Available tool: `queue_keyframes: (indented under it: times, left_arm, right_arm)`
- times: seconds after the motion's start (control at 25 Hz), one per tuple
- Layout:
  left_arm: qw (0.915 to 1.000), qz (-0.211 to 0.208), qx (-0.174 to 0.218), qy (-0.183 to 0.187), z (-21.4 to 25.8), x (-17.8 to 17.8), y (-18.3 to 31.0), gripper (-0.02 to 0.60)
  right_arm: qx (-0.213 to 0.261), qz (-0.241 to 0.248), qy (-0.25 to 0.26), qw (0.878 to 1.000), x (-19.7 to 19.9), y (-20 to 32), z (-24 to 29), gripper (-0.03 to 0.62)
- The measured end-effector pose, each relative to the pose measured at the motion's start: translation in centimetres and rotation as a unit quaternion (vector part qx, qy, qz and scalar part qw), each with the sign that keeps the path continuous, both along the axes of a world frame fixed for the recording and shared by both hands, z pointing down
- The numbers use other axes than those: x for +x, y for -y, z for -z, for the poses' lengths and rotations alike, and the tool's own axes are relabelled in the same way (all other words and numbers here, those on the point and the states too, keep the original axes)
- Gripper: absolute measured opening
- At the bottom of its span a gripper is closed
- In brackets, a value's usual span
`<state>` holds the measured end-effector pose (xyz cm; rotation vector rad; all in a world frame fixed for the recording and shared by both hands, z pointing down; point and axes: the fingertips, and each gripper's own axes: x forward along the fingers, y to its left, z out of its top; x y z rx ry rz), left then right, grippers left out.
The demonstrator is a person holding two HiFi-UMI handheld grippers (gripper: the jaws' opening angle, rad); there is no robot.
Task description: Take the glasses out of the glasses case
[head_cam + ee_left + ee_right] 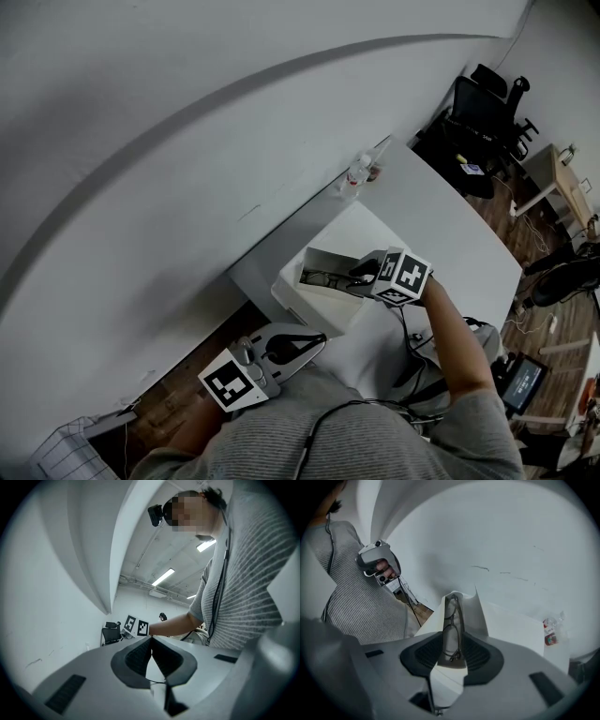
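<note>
- Head view: white table (469, 234) runs along a pale wall (187, 112). Open white glasses case (314, 305) sits at the table's left corner, close to the wall-side edge.
- Glasses (325, 277), thin dark frame, lie inside the case along its trough; not yet out.
- Right gripper (362, 273) reaches into the case from its right end, person's forearm behind it.
- Right gripper view: claw clenched on the glasses. Pads press both sides of the folded frame at its near end. Rest of frame runs away from the cam, w/ a white case wall rising behind.
- Left gripper (319, 340) is well apart from the case, off the table's near edge, low beside the person's grey ribbed sweater (375, 431). Tips aim roughly toward the case.
- Left gripper view: claw closed tip to tip, nothing btwn the pads. Cam tilts up at the person's torso + ceiling lights (164, 577). Right gripper shows small beyond the tips.
- Clear plastic bottle (359, 172) w/ red label stands upright at the wall-side edge farther along, well apart from the case.
- Black office chair (483, 108) stands past the table's far corner, on a wood floor (525, 328).
</note>
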<state>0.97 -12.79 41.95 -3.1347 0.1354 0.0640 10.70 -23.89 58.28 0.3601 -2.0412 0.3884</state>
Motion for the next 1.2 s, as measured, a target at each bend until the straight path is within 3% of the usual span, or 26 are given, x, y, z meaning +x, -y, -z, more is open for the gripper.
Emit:
queue_keyframes:
  times: [0.52, 0.88, 1.2]
  left_arm:
    - [1.0000, 0.001, 0.007, 0.007, -0.1, 0.2, -0.4, 0.012]
    - [0.9999, 0.002, 0.006, 0.009, -0.1, 0.6, -0.8, 0.012]
    - [0.9999, 0.003, 0.008, 0.008, -0.1, 0.6, -0.8, 0.012]
  right_arm:
    - [-0.053, 0.033, -0.070, 0.996, 0.1, -0.7, -1.5, 0.097]
    - [-0.079, 0.035, -0.048, 0.995, 0.1, -1.1, -1.4, 0.067]
    - [-0.069, 0.032, -0.044, 0.996, 0.1, -1.3, -1.1, 0.052]
